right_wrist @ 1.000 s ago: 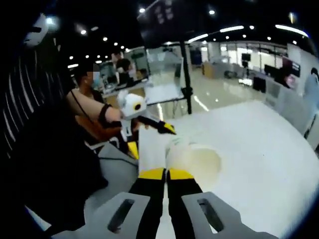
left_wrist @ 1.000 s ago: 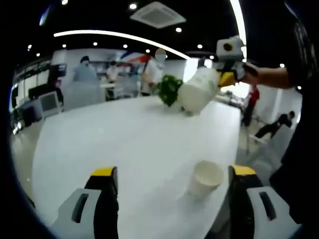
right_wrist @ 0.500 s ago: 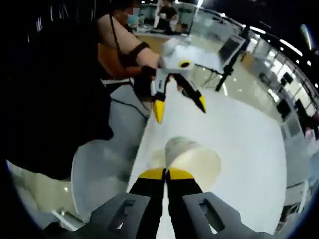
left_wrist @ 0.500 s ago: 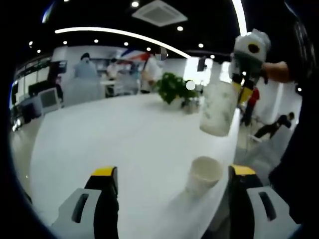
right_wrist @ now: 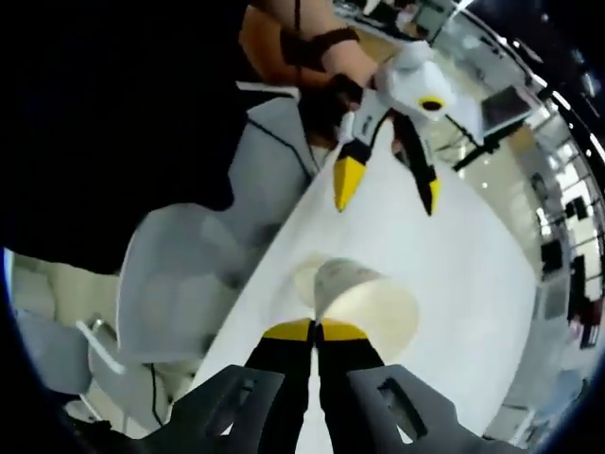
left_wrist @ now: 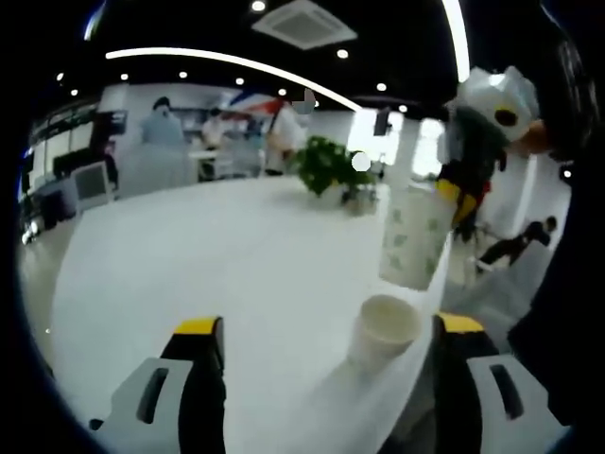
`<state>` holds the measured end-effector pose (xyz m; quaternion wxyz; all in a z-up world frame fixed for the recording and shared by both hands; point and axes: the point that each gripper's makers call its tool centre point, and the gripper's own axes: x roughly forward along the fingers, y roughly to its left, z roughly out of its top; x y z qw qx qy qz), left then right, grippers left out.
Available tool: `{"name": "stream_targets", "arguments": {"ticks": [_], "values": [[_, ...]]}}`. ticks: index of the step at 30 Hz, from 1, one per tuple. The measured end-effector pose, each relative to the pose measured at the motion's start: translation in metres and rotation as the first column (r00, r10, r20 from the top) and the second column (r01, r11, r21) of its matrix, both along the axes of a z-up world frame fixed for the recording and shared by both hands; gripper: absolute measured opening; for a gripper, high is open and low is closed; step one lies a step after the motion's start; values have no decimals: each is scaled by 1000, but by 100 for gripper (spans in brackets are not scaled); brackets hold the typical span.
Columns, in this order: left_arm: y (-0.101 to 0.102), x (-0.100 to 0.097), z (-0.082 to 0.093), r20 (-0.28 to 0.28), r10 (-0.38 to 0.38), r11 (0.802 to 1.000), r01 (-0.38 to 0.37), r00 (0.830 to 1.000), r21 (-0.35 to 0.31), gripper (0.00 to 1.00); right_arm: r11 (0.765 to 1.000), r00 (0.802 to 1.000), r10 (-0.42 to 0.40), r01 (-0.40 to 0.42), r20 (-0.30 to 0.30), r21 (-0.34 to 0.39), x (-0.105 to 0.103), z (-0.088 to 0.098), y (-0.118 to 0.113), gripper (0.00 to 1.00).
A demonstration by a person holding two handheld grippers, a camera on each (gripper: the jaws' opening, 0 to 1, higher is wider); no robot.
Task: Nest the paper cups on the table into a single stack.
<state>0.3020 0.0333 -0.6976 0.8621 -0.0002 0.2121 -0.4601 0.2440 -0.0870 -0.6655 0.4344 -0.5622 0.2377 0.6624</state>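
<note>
- In the left gripper view the left gripper (left_wrist: 326, 340) rises from the bottom of the frame with its yellow-tipped jaws spread wide and nothing between them: it is released.
- Between those jaws, right of centre, a paper cup (left_wrist: 385, 330) stands upright and mouth-up on the white table (left_wrist: 217, 255), close to the table's right-hand edge.
- Just above that cup hangs a second paper cup (left_wrist: 412, 236), upright and printed with a faint pattern; its base is apart from the standing cup's rim, slightly to the right of it.
- The right gripper (left_wrist: 456, 194) comes in from the upper right of this view and grips the hanging cup at its top rim.
- A potted green plant (left_wrist: 328, 168) sits at the far end of the table, upper centre of the frame.
- In the right gripper view the right gripper (right_wrist: 316, 330) has its yellow tips pressed together on the near rim of the held cup (right_wrist: 364, 304), whose open mouth faces the camera: it is clenched on that cup.
- Beyond it, in the upper centre of this view, the left gripper (right_wrist: 388, 183) shows with its jaws splayed apart over the table (right_wrist: 473, 255).
- A person's forearm (right_wrist: 302, 43) leads to it from the top of the frame.
</note>
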Motion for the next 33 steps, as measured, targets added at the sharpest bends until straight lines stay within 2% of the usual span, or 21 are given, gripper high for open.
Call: {"name": "stream_targets", "arguments": {"ticks": [2, 7, 11, 15, 19, 33], "values": [[0, -1, 0, -2, 1, 1000, -1, 1000, -3, 90, 1000, 1000, 27, -27, 15, -16, 0, -6, 1, 0], [0, -1, 0, -8, 12, 1000, -12, 1000, -17, 90, 999, 999, 41, -41, 9, -18, -1, -12, 7, 0], [2, -2, 0, -3, 10, 1000, -10, 1000, -13, 89, 997, 998, 63, -62, 11, -53, -1, -22, 6, 0], [6, -3, -2, -9, 19, 1000, -19, 1000, -16, 90, 989, 991, 132, -130, 29, -75, -3, -28, 7, 0], [9, -5, -3, -16, 28, 999, -28, 999, -20, 90, 982, 987, 159, -155, 31, -106, -3, -38, 6, 0], [15, -6, -6, -27, 42, 999, -43, 999, -27, 89, 972, 981, 194, -192, 4, -133, -4, -59, 14, 0]]}}
